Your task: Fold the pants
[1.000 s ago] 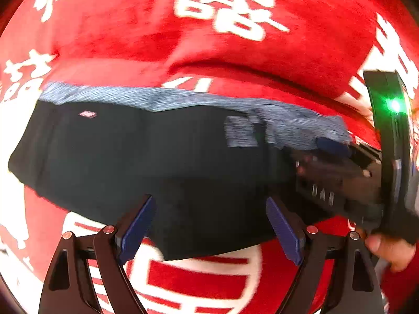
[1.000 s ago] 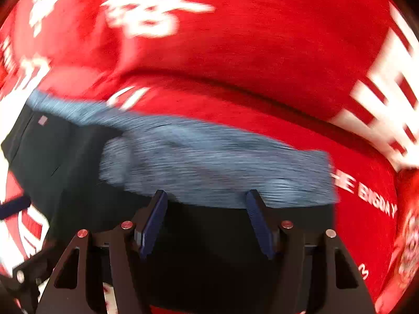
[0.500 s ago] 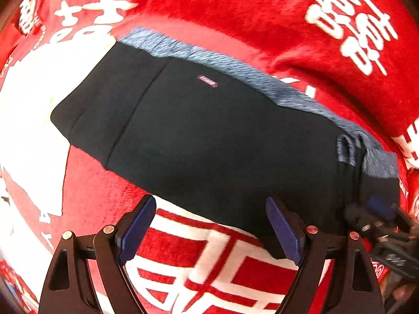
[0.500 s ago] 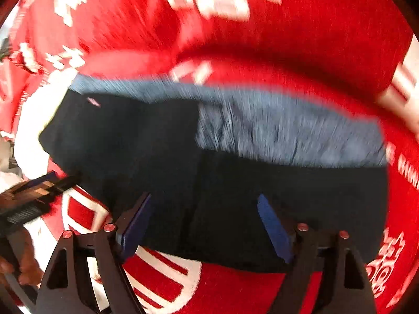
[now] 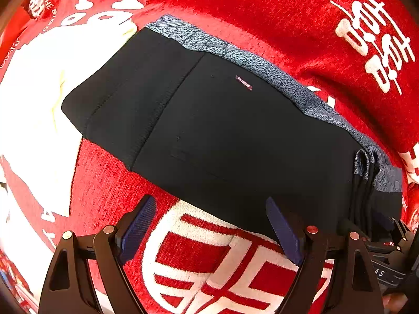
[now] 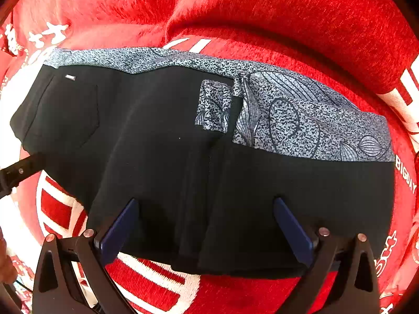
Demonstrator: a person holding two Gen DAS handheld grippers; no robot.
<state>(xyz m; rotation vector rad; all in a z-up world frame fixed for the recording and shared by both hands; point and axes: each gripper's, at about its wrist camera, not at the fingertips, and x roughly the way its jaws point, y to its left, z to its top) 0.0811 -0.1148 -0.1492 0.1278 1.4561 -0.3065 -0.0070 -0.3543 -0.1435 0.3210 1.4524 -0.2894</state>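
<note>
Black pants (image 5: 222, 136) with a grey patterned waistband (image 5: 275, 78) lie folded in a flat bundle on a red blanket (image 5: 275, 13). My left gripper (image 5: 209, 227) hangs open over the blanket just in front of the bundle's near edge, with nothing between its fingers. In the right wrist view the same pants (image 6: 170, 157) show the waistband (image 6: 301, 120) at the far right. My right gripper (image 6: 207, 230) hovers above the near hem, its jaws still opening and its pads off the cloth. The other gripper (image 6: 18, 172) shows at the left edge.
The red blanket with large white characters (image 5: 222, 261) covers the whole surface and bulges in a raised fold (image 6: 262, 7) behind the pants. A hand (image 5: 392, 301) on the right gripper's body shows at the lower right of the left wrist view.
The right gripper's jaws have widened, let go of the black cloth and drawn back over the hem. The left gripper has swung left along the pants, so the whole bundle shows.
</note>
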